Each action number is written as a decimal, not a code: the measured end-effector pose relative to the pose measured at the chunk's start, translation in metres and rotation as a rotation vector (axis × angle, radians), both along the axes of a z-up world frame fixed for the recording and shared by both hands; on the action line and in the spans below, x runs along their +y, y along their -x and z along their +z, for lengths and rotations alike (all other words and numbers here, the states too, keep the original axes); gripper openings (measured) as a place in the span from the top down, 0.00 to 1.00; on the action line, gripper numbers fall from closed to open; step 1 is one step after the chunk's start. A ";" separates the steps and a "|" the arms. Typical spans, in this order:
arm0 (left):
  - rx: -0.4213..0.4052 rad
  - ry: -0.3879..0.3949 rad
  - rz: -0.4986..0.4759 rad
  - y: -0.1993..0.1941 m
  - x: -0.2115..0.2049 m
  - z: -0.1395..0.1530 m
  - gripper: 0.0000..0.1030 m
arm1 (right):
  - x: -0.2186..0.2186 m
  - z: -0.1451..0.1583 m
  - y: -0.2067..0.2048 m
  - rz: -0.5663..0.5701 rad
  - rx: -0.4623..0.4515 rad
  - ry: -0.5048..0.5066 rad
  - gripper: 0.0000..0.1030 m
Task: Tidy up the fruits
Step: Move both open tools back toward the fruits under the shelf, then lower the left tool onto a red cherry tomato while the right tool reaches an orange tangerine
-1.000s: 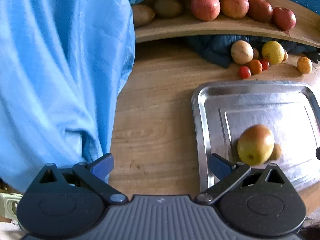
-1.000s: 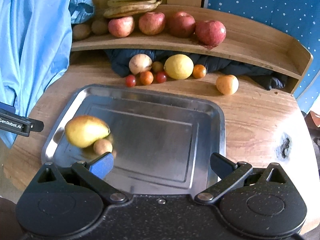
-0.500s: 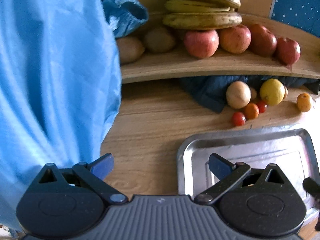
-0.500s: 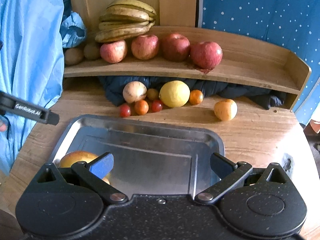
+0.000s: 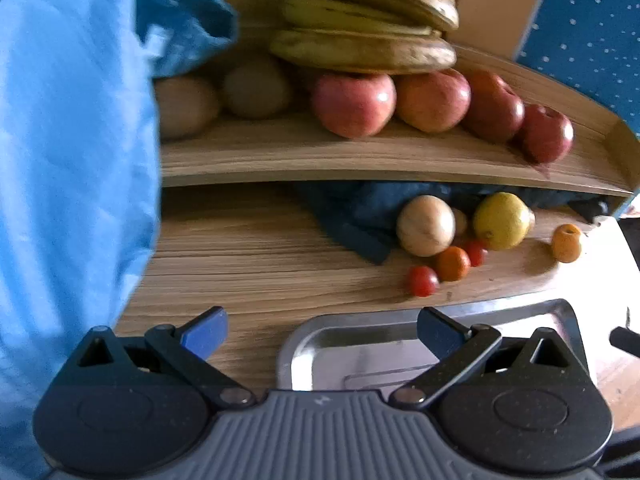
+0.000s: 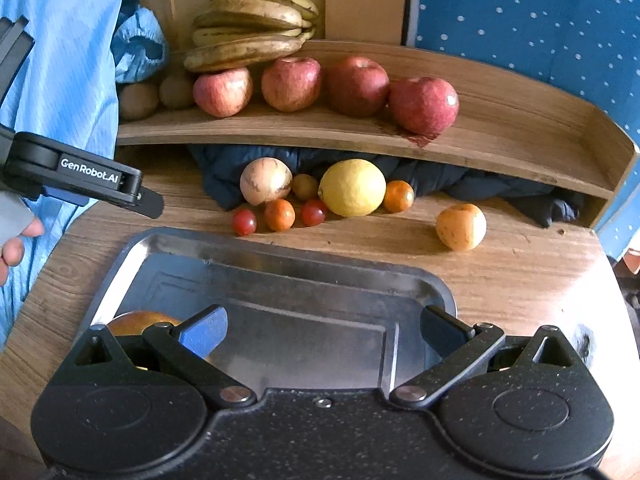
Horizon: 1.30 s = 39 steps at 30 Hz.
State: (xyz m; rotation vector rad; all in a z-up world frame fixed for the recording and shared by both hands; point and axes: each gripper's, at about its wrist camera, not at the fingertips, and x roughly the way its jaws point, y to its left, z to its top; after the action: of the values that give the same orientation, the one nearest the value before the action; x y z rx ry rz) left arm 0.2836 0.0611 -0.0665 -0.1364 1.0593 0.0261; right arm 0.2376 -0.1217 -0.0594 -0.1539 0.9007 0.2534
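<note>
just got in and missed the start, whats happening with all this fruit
A person is sorting fruit with two handheld grippers. Both the left gripper and right gripper are open and hold nothing. One yellowish fruit lies in the metal tray. Apples and bananas sit on the wooden shelf; a lemon and cherry tomatoes lie on the table below.

Wooden table (image 6: 500, 276), grain visible, dark knot noted near right edge; curved wooden shelf (image 6: 520, 128) raised at rear; pale wood panel (image 6: 360, 0) behind; blue white-dotted wall (image 6: 540, 20) at right; daylight, glare recorded on tabletop
</note>
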 end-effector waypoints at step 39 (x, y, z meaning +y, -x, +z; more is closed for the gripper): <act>0.069 0.336 -0.063 -0.051 -0.003 -0.049 0.38 | 0.057 -0.033 -0.072 0.235 -0.071 0.229 0.50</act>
State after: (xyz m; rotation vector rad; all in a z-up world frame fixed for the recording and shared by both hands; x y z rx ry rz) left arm 0.3342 0.0580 -0.1152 -0.4083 1.1304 -0.2060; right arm 0.3096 -0.0644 -0.0921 -0.4802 0.8391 0.3605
